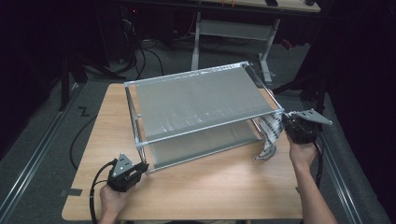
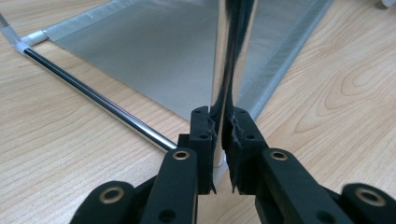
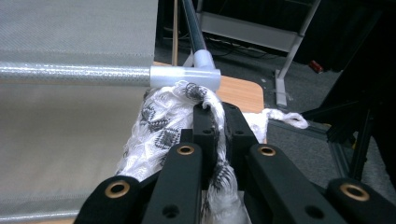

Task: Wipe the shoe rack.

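A: High view: left gripper (image 1: pixel 140 169) clamps the near corner post of the two-tier silver metal rack (image 1: pixel 201 100) on the wooden counter (image 1: pixel 224 182).

B: Right gripper (image 1: pixel 286 122) pinches the white-and-black knitted cloth (image 1: pixel 268 137) beside the rack's right corner; next, probably draping it over the top rail.

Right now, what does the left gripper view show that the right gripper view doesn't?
Left gripper view: the left tool shut on the rack's upright post, with the bottom rail lying along the table.

Right gripper view: the right tool shut on a white patterned cloth, just under a top corner joint, with the floor and a desk frame behind.

Both: the rack's grey mesh shelf and some wooden tabletop.
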`<state>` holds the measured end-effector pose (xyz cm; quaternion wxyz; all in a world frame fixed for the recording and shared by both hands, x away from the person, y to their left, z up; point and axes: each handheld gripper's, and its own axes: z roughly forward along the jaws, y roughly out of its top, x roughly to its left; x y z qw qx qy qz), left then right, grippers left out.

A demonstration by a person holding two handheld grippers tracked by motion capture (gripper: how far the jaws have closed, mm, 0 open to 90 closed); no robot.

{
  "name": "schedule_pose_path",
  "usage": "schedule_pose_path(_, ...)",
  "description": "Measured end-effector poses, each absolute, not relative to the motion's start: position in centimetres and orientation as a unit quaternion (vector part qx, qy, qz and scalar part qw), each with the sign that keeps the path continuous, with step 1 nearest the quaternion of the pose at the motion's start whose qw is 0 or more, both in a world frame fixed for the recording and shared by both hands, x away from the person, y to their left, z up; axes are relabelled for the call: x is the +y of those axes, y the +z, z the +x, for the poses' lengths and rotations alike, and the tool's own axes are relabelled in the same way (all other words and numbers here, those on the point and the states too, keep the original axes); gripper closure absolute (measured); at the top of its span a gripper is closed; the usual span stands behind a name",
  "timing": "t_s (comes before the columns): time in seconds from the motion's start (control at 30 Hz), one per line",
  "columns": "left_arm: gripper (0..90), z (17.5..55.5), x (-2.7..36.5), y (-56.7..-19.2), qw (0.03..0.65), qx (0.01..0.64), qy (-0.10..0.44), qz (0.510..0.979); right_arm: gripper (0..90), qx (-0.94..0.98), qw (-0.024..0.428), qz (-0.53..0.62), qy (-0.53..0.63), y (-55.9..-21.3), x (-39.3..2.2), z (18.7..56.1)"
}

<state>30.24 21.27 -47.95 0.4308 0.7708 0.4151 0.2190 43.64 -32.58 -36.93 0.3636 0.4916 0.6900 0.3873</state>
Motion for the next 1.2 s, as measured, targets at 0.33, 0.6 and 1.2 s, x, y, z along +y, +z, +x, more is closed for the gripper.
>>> schedule_pose_path(0.33,81.4,30.4,21.3,-47.9,0.43,0.409,0.213,0.776,86.3,0.699,0.33,0.516,0.368,-40.7,-32.1,44.8)
schedule_pose_path(0.6,81.3,30.4,21.3,-48.0,0.433,0.407,0.214,0.775,86.3,0.709,0.301,0.536,0.346,-44.2,-31.7,45.7)
schedule_pose_path(1.2,81.0,30.3,21.3,-48.1,0.438,0.412,0.218,0.769,86.3,0.734,0.255,0.543,0.317,-48.8,-30.2,45.7)
